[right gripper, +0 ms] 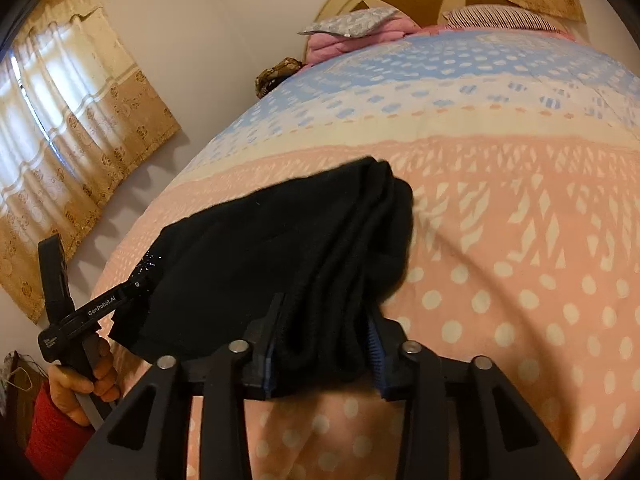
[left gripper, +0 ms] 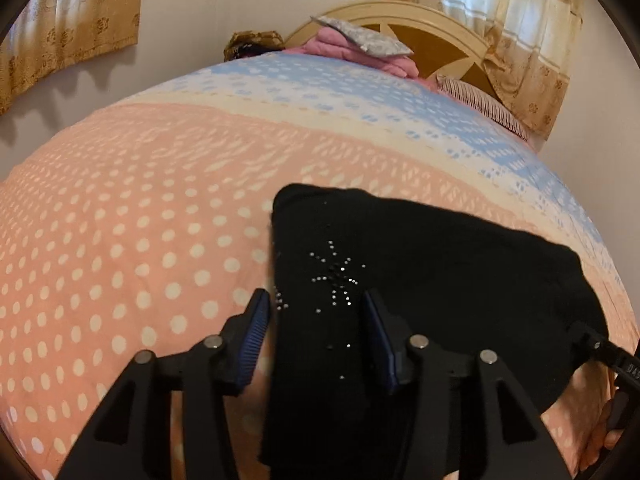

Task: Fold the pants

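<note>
The black pants (left gripper: 432, 280), folded into a thick stack with a rhinestone star, lie on the bedspread. My left gripper (left gripper: 316, 300) is open. It straddles the near left edge of the pants, and its left pad (left gripper: 256, 320) stands clear of the cloth. In the right wrist view the same pants (right gripper: 248, 248) bunch up between the fingers of my right gripper (right gripper: 326, 312). The layered edge fills the gap, and the gripper is shut on it. The left gripper (right gripper: 92, 312) also shows there at the pants' far corner, held by a hand (right gripper: 80, 384).
The bed (left gripper: 120, 220) has a pink dotted and blue patterned cover. Pink bedding and a grey pillow (left gripper: 360, 38) lie by the headboard (left gripper: 436, 28), beside a striped pillow (left gripper: 480, 104). Curtains (right gripper: 60, 120) hang on the wall to the left.
</note>
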